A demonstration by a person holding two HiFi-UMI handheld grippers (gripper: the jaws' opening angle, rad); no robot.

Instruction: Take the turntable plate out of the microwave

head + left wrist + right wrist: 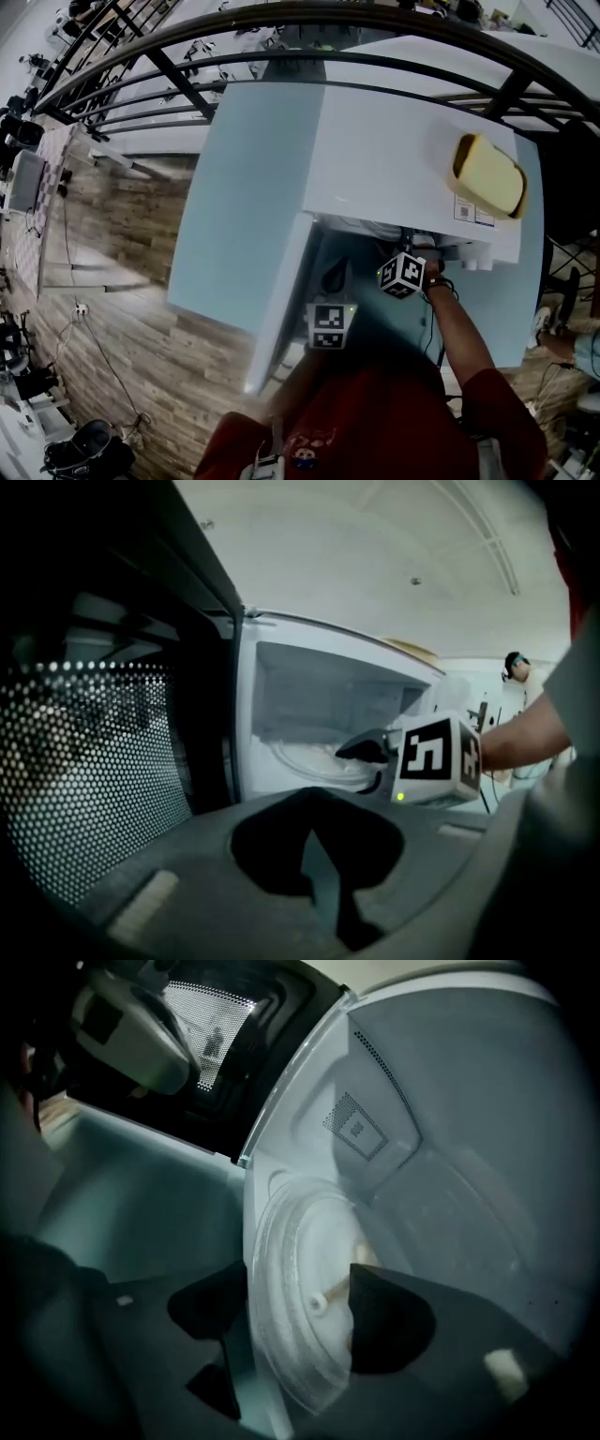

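Observation:
The white microwave (394,159) stands on a pale blue table (244,187) with its door (94,771) swung open to the left. The glass turntable plate (300,1279) lies on the cavity floor and also shows in the left gripper view (305,758). My right gripper (291,1312) reaches into the cavity, open, with one finger (211,1307) outside the plate's near rim and the other over the plate. The pads are apart from the glass. My left gripper (314,864) hangs in front of the opening, shut and holding nothing. From there the right gripper's marker cube (436,758) shows at the cavity mouth.
A yellow block (489,173) lies on top of the microwave at the right. The open door (281,300) juts toward me on the left. Black railings (281,56) curve behind the table. Wood floor (122,309) lies to the left. A person (516,667) stands far off.

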